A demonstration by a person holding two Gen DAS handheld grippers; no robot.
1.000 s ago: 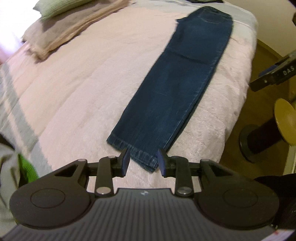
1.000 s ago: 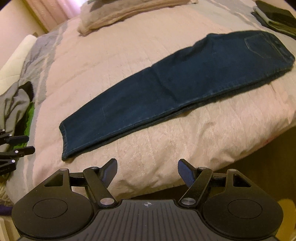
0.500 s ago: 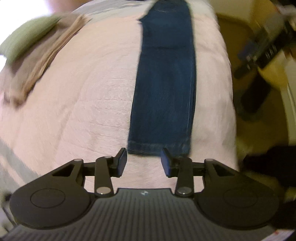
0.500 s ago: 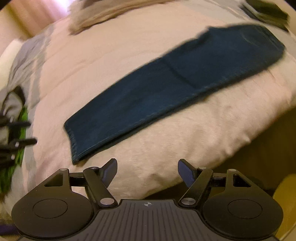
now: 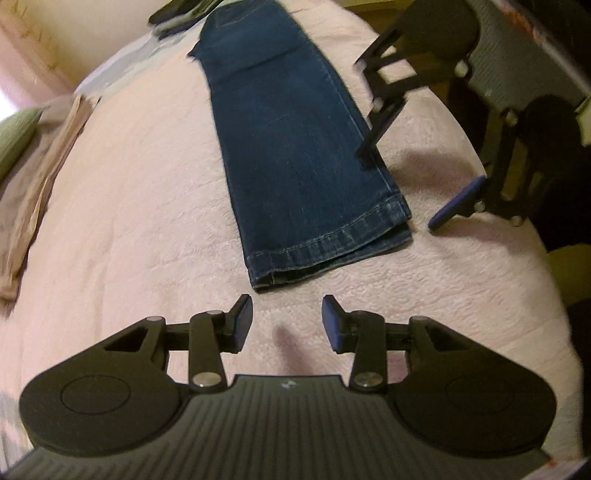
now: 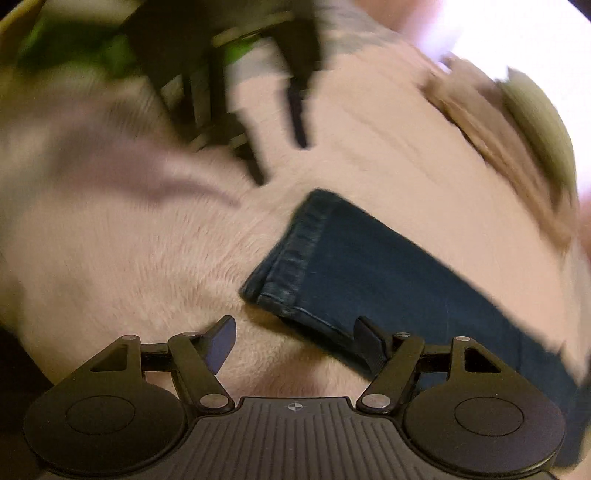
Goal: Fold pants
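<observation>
Dark blue jeans (image 5: 295, 147), folded lengthwise leg on leg, lie flat on a pink bedspread (image 5: 140, 221). Their hem (image 5: 325, 251) points toward me. My left gripper (image 5: 287, 314) is open just short of the hem's left corner, with nothing between its fingers. My right gripper (image 5: 400, 192) hangs open over the hem's right corner, one finger above the denim and one beside it. The right wrist view is blurred: the hem (image 6: 295, 251) lies just ahead of the open right gripper (image 6: 295, 325), and the left gripper (image 6: 279, 162) shows beyond it.
A beige folded blanket (image 5: 37, 177) and a green pillow (image 5: 14, 136) lie at the far left of the bed. Dark folded clothes (image 5: 177, 14) sit near the waistband end. The bed's edge drops off at the right (image 5: 546, 236). A green-grey garment (image 6: 74, 48) is blurred behind.
Both grippers have closed in on the hem end of the jeans. The right one swung round over the hem's right corner. Both have stayed open and the jeans have not moved.
</observation>
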